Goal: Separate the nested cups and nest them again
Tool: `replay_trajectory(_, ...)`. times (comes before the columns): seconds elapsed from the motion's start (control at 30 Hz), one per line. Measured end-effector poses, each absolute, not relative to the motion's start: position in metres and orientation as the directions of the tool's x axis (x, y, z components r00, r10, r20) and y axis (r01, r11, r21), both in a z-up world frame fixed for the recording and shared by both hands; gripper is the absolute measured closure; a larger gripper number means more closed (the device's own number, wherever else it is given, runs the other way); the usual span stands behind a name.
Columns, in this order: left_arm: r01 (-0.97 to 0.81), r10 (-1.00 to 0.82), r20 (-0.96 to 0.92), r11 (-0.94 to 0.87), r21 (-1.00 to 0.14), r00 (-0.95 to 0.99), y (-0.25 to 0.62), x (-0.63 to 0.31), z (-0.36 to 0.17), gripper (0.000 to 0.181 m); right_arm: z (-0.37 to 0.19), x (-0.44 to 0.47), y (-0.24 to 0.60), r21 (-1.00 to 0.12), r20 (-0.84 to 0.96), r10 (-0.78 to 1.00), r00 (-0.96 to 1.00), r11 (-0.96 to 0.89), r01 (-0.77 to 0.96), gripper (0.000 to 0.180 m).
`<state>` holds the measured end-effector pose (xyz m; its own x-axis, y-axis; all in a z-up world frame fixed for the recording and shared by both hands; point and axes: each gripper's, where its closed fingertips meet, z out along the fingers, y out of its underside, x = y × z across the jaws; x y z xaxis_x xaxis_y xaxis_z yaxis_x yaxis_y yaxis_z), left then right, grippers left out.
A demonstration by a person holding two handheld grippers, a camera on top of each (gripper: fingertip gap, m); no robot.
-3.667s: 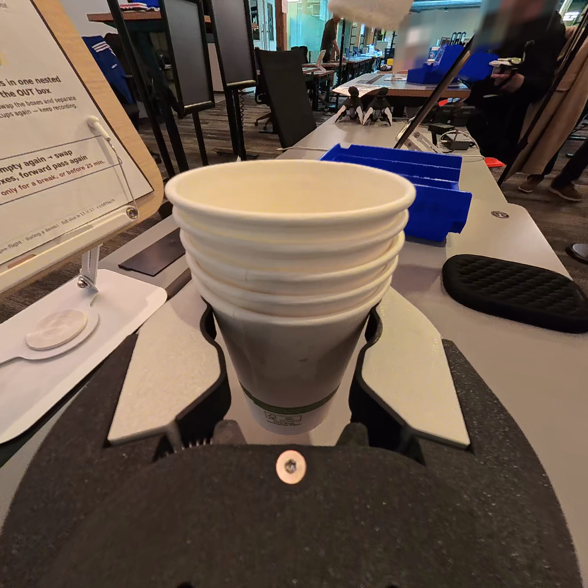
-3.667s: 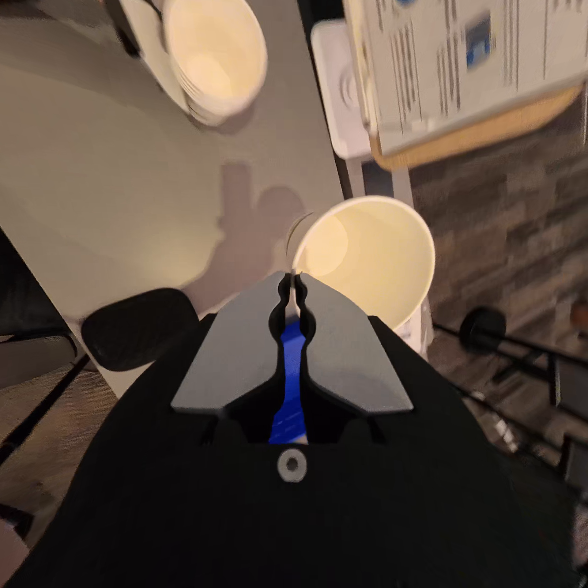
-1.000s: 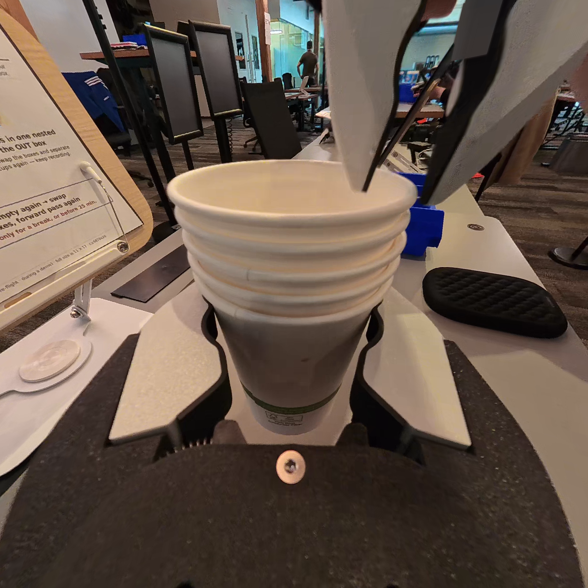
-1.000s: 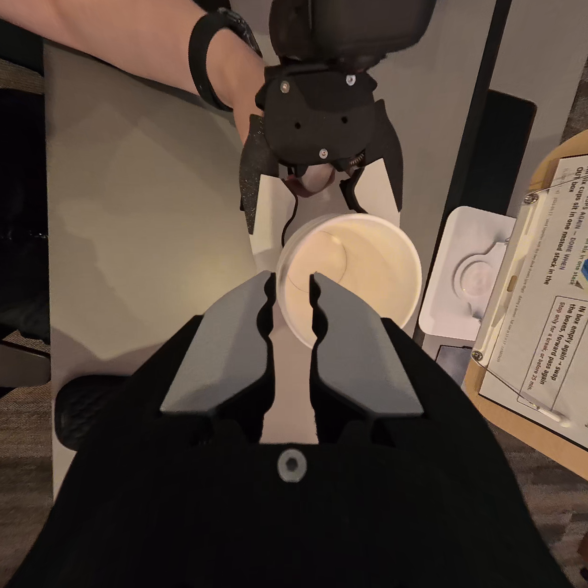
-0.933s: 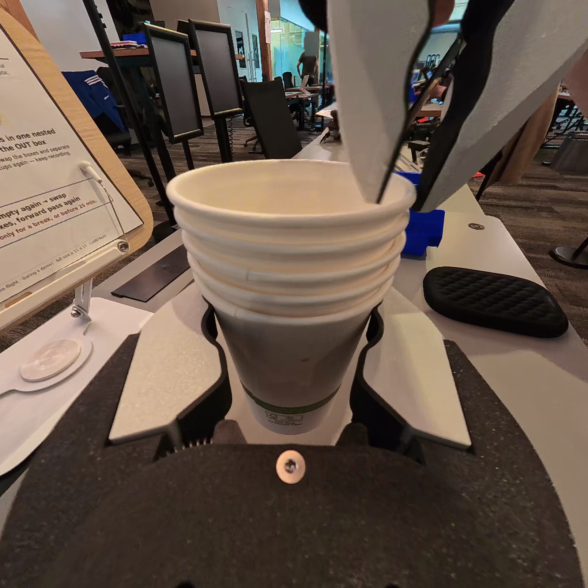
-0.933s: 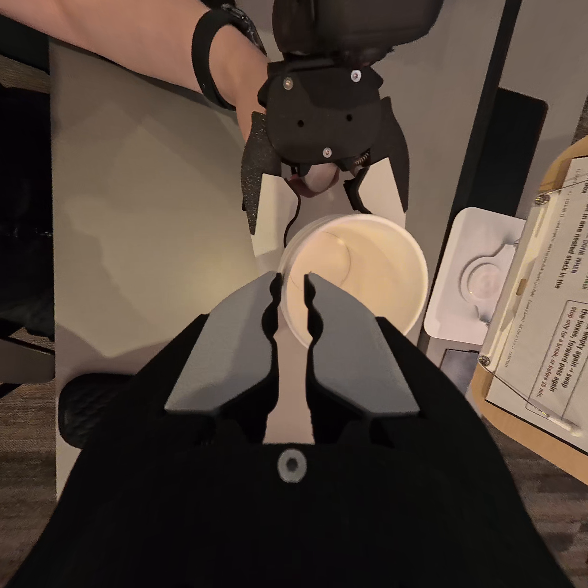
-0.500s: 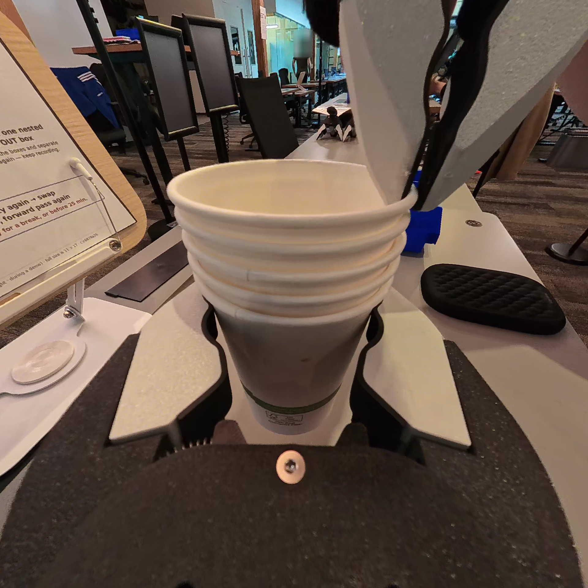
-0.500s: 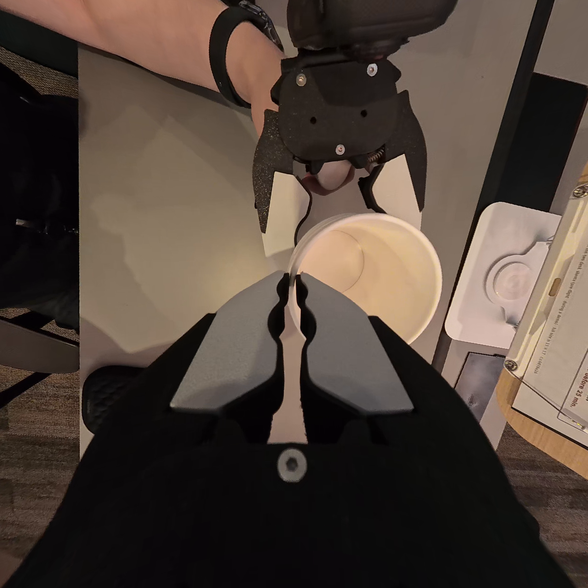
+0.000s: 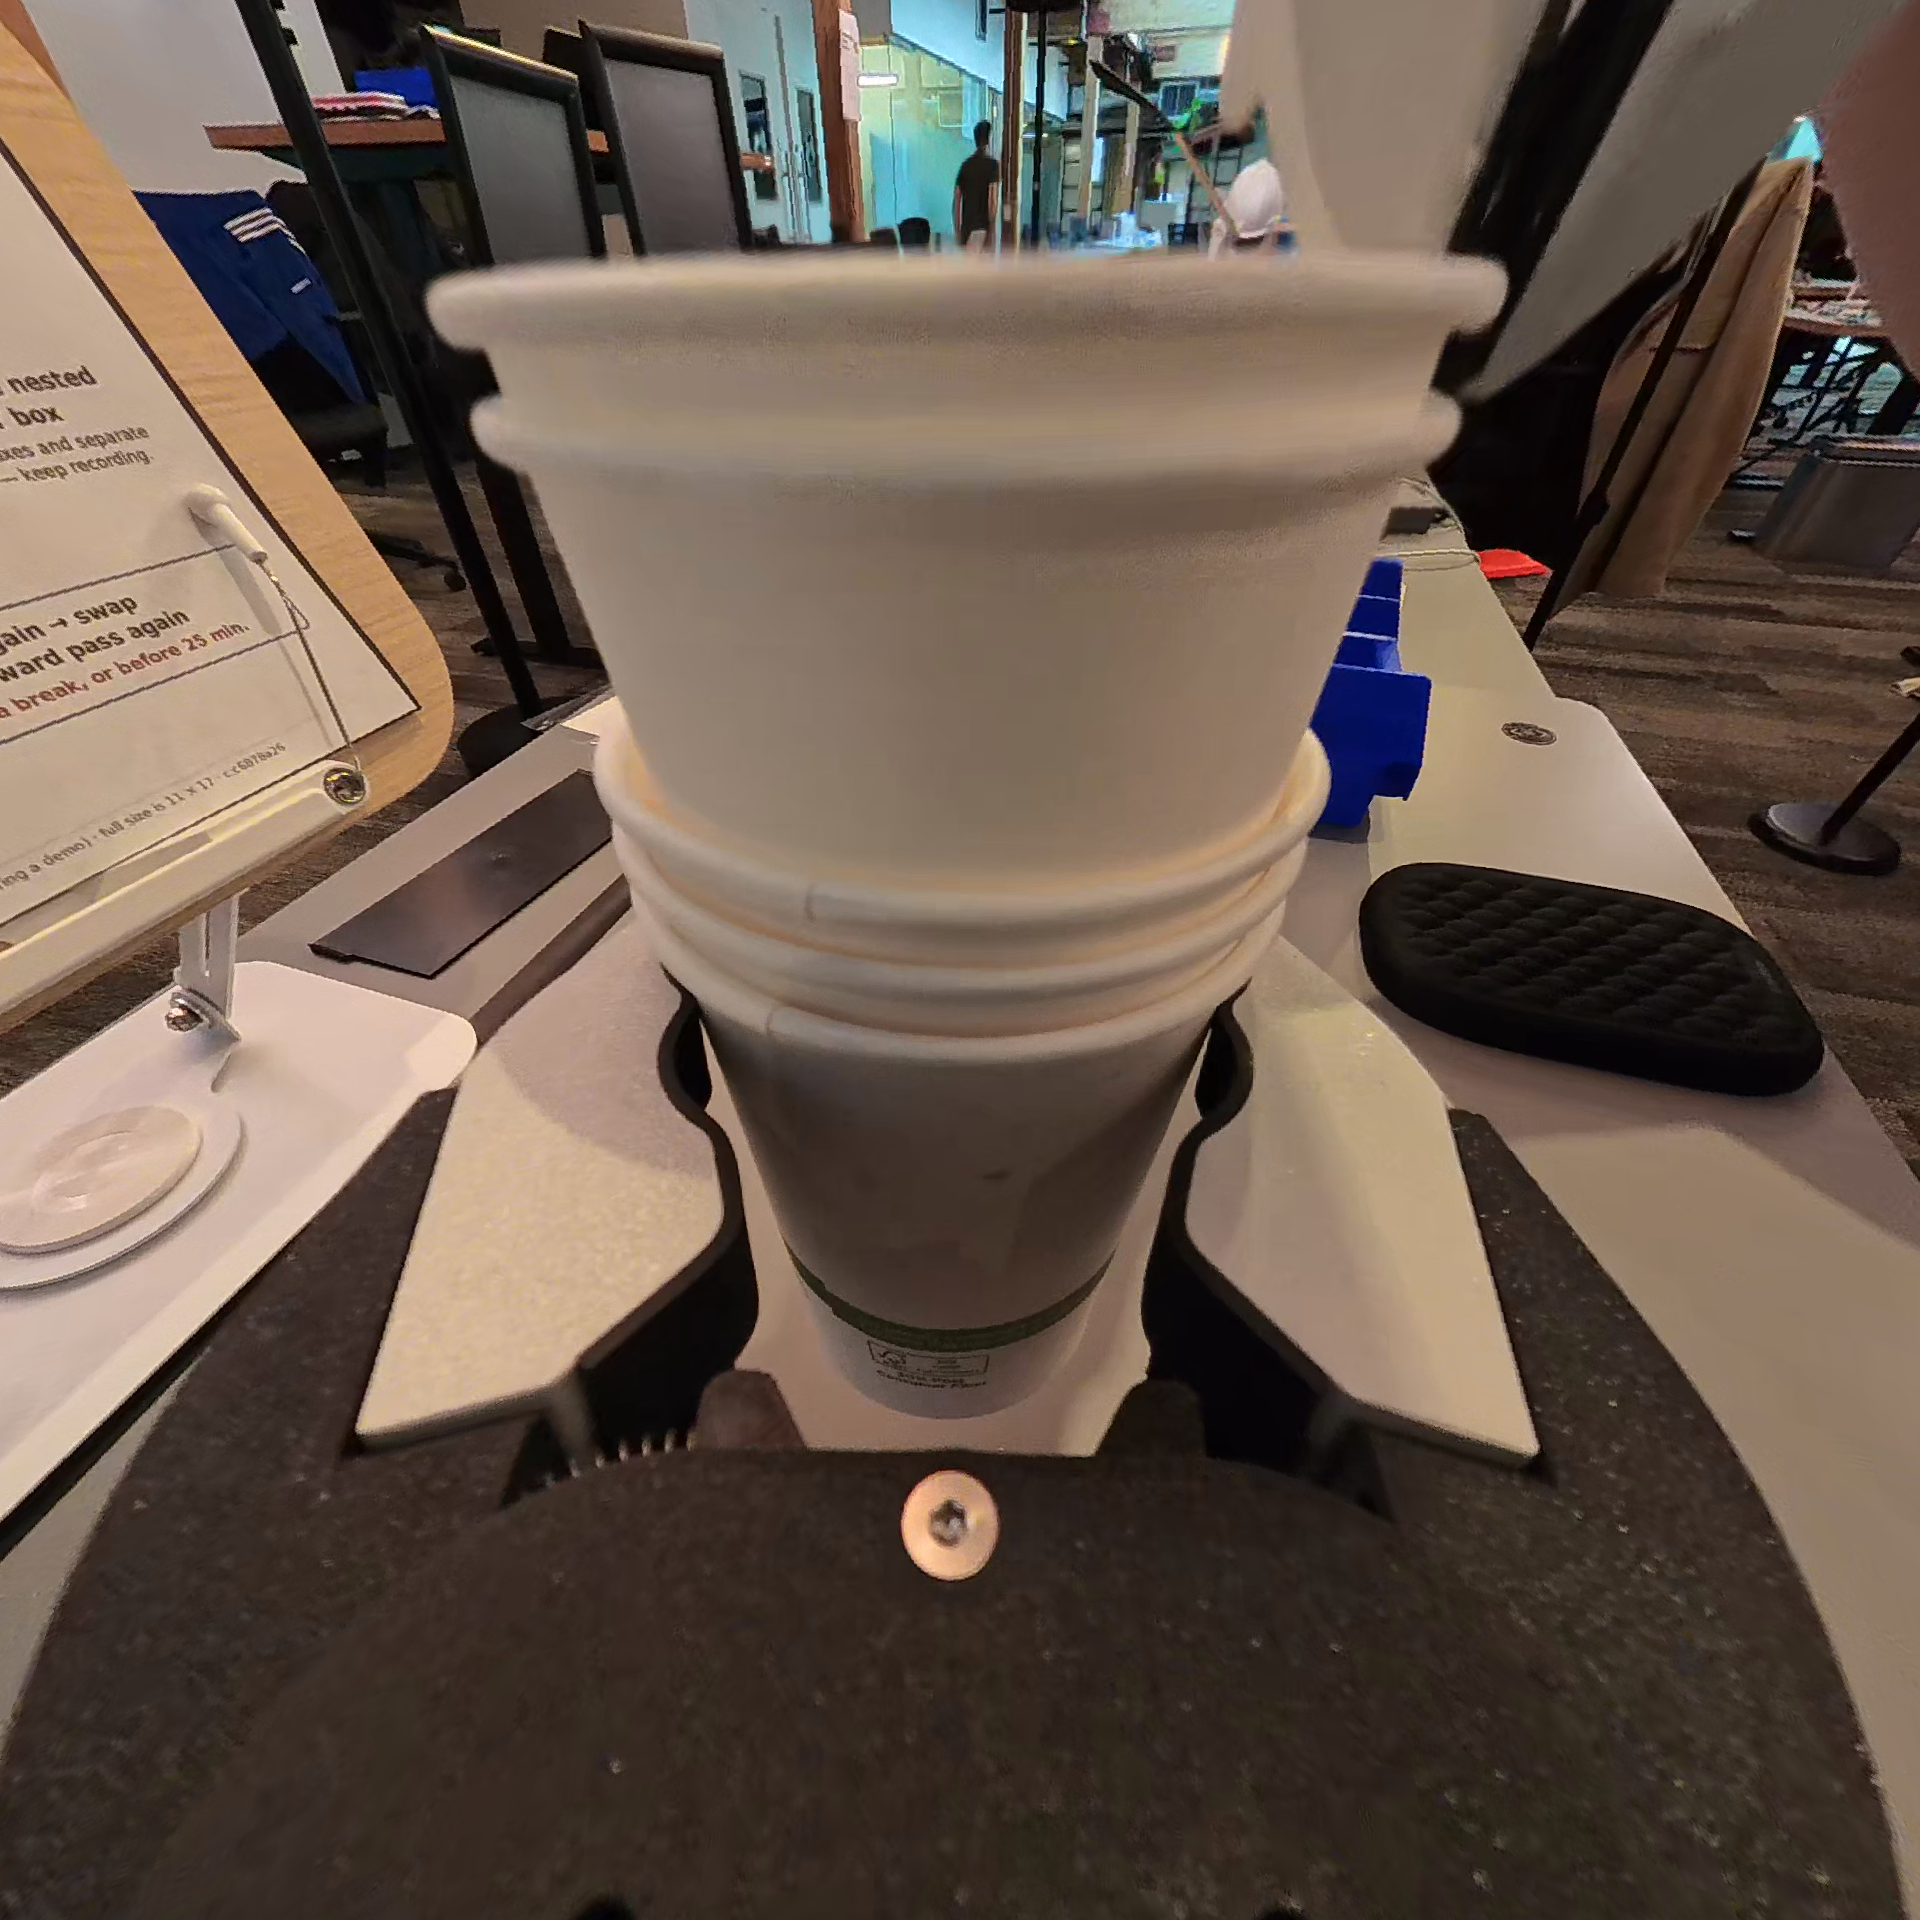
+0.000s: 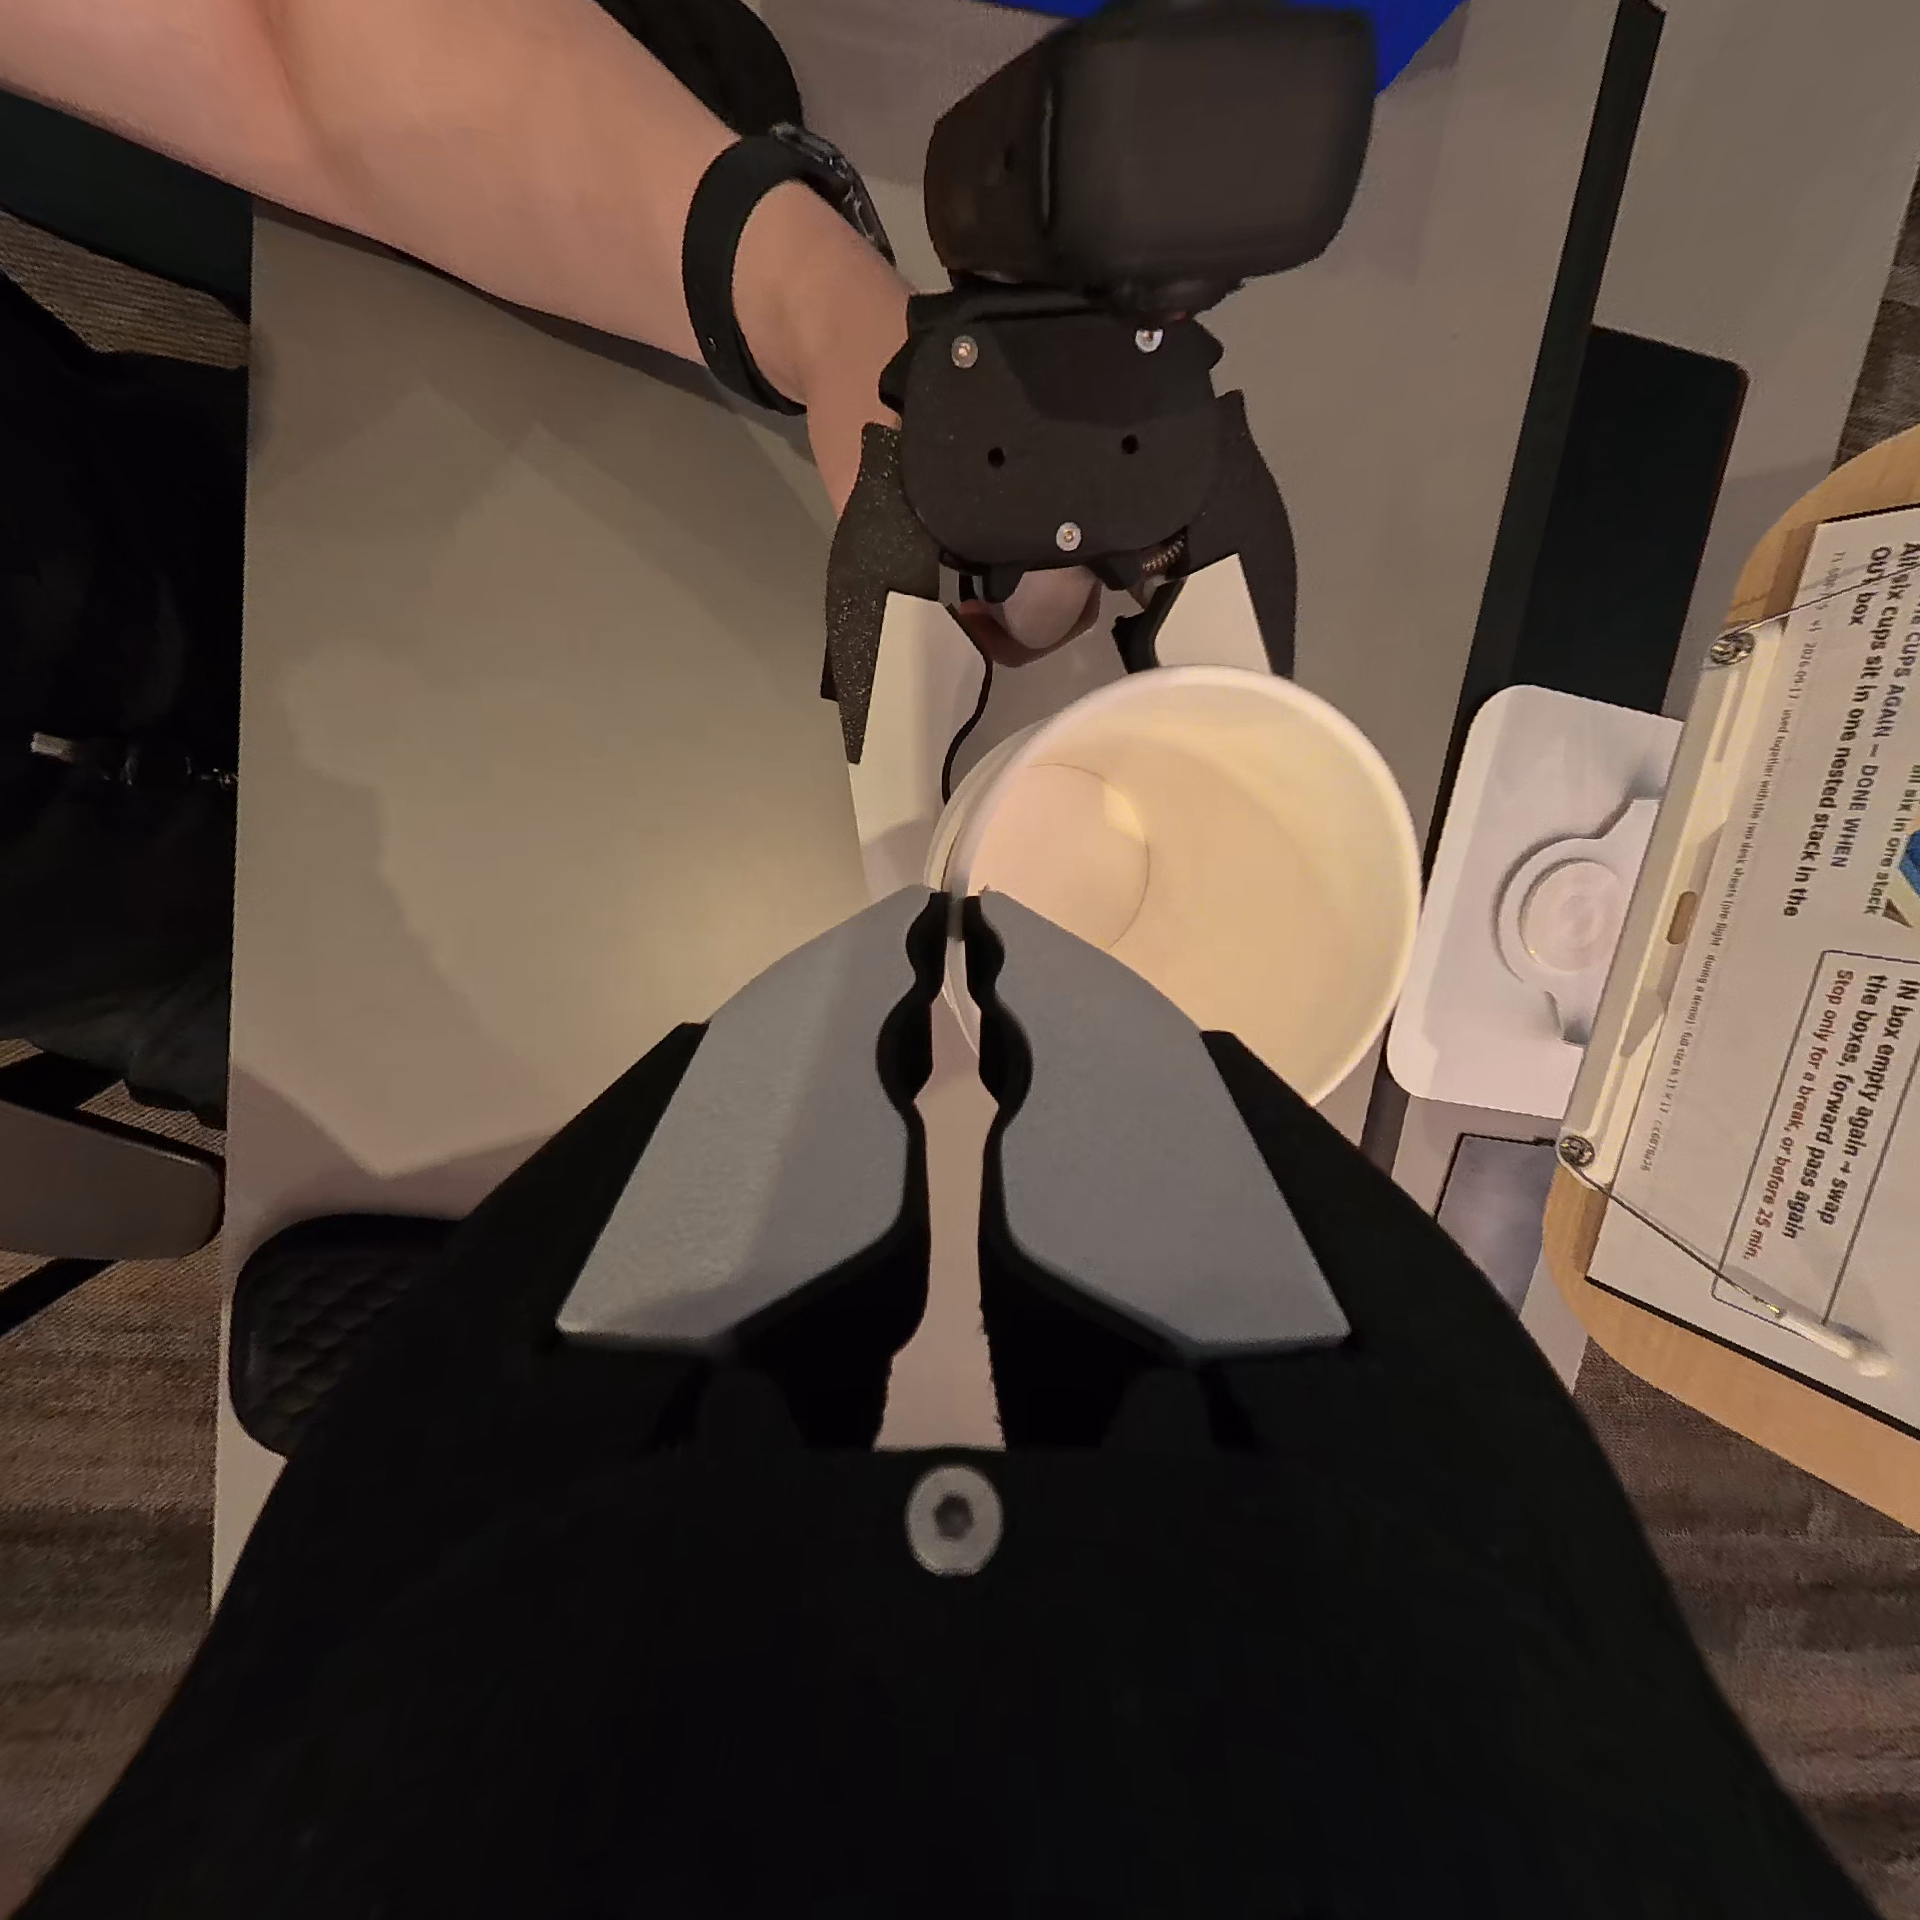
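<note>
two top cups (image 9: 951, 582) ride up out of the nested stack (image 9: 951, 1091) near the table's (image 9: 1662, 1195) left edge — right gripper (image 10: 956, 928) pinching their rim, left gripper (image 9: 951, 1174) clamped round the stack's base. separation barely begun — approx three cups left, re-nesting untouched.

Left wrist view is bright and evenly lit, daylight from windows far ahead of my hand-held gripper. The raised cups (image 9: 951, 582) just ahead of it are motion-blurred at the rims; the nested stack (image 9: 940, 1122) below them is sharp, its lower wall in shade. Strong fisheye bending at the edges. Right wrist view is dim and warm, soft overlapping shadows on the table (image 10: 540, 790), hand-held gripper body nearly black, far camera housing slightly blurred.
</note>
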<state>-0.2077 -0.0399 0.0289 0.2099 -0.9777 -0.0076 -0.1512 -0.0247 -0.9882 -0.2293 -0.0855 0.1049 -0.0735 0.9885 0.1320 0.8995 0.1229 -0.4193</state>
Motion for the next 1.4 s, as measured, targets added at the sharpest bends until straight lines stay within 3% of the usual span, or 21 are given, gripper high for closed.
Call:
replay_trajectory(0.6, -0.148, -0.984, 0.004, -0.031, -0.989, 0.179, -0.047, -0.203, 0.029, 0.088, 0.144, -0.220, -0.085, -0.514, 0.163, 0.986, -0.034, 0.115, 0.850, 0.177)
replay_trajectory(1.13, -0.103, -0.982, 0.035, -0.055, -0.993, 0.184, -0.049, -0.206, 0.042, 0.087, 0.100, -0.225, -0.089, -0.336, 0.216, 0.970, -0.114, 0.183, 0.924, 0.177)
replay_trajectory(1.4, -0.095, -0.983, 0.038, -0.055, -0.994, 0.179, -0.050, -0.208, 0.046, 0.087, 0.107, -0.228, -0.090, -0.337, 0.241, 0.962, -0.130, 0.209, 0.918, 0.172)
